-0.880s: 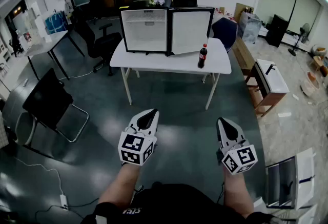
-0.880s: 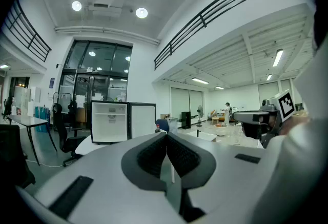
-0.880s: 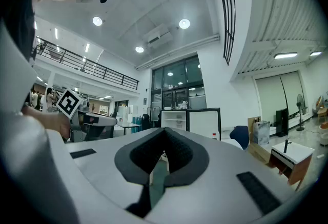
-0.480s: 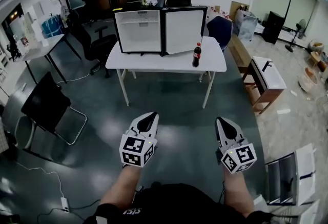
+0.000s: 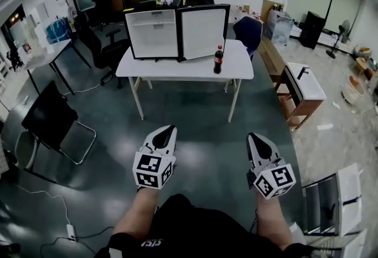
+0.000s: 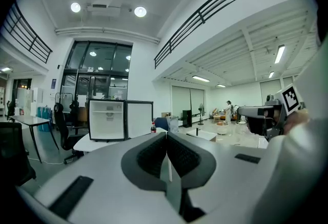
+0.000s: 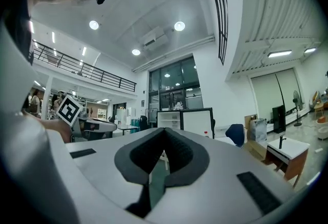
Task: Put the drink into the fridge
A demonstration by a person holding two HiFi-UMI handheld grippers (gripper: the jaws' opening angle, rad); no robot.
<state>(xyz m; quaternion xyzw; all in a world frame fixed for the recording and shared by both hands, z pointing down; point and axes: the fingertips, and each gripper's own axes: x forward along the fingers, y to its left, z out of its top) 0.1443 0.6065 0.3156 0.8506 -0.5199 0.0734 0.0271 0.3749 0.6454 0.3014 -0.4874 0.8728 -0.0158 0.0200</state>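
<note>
A cola bottle (image 5: 218, 60) with a red cap stands upright on the white table (image 5: 177, 69), just right of the small fridge's open door (image 5: 203, 32). The fridge (image 5: 152, 33) sits on the table's back with its white inside showing. Both grippers hang low in front of me, several steps short of the table. My left gripper (image 5: 168, 129) is shut and holds nothing. My right gripper (image 5: 254, 136) is also shut and holds nothing. In the left gripper view the bottle (image 6: 152, 127) and fridge (image 6: 106, 120) show small above the touching jaw tips (image 6: 166, 134). The right gripper view has the fridge (image 7: 169, 118) above its tips (image 7: 164, 129).
Dark floor lies between me and the table. A black folding chair (image 5: 53, 118) stands at left, with a grey desk (image 5: 41, 53) and office chair (image 5: 109, 44) behind it. A wooden stand with a white top (image 5: 304, 82) is at right. A blue chair (image 5: 248, 31) sits behind the table.
The table, fridge and bottle have slid a little to the left in the head view. Both grippers stay shut and low, the left one slightly further left.
</note>
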